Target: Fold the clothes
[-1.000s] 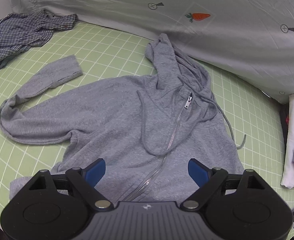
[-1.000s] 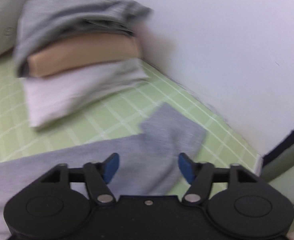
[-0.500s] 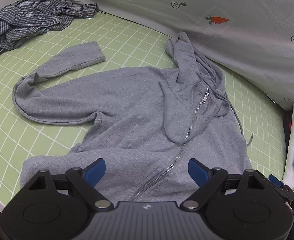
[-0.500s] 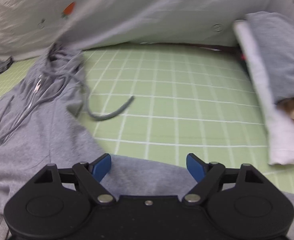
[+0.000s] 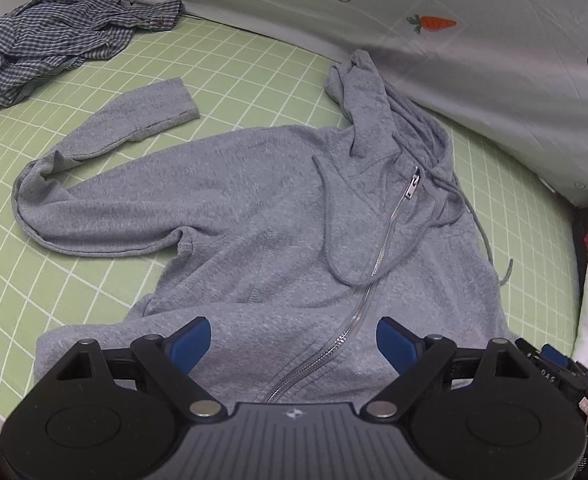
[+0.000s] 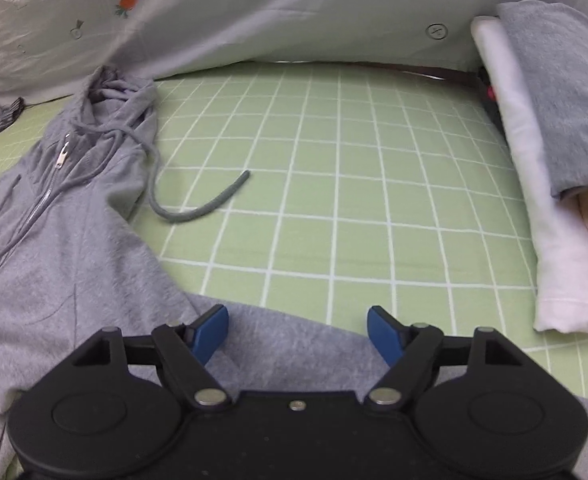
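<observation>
Grey hoodie [image 5: 254, 216] flat on green grid sheet [image 6: 333, 184], zip up.
L tool [image 5: 294, 340] w/ fingers apart over its hem; my R tool [image 6: 297, 330] likewise apart, above what's prob. a sleeve. Folded pile [image 6: 533, 140] sits at right.

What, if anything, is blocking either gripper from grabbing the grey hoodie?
Nothing visible. The left gripper is open directly over the grey zip hoodie near its hem, and the right gripper is open over its right sleeve.
</observation>
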